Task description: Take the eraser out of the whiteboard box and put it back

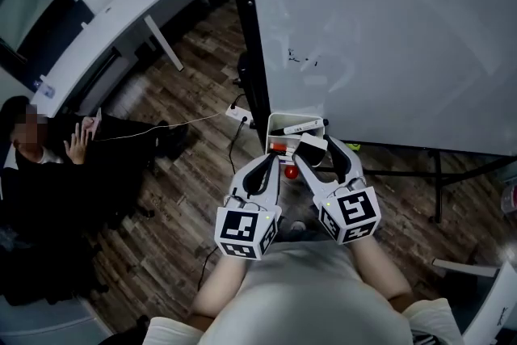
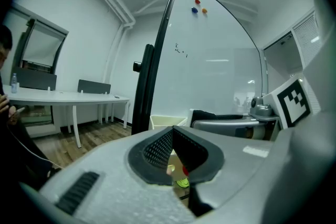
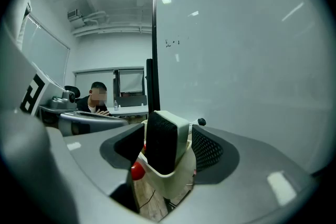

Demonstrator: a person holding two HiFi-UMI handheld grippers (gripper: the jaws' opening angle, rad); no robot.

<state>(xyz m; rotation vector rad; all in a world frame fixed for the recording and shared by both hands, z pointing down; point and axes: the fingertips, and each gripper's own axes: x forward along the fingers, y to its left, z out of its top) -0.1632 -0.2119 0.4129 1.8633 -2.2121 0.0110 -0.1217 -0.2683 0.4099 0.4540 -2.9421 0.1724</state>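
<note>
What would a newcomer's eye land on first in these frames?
The big whiteboard fills the upper right of the head view. By its lower left corner, the right gripper holds the black-and-white eraser upright just over the white box. A seated person sits at the far left, beside a long white desk.

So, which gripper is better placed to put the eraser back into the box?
Right. The right gripper holds the eraser between its jaws, right at the box. The left gripper is shut and empty beside it, so it would probably need to take the eraser over first.
</note>
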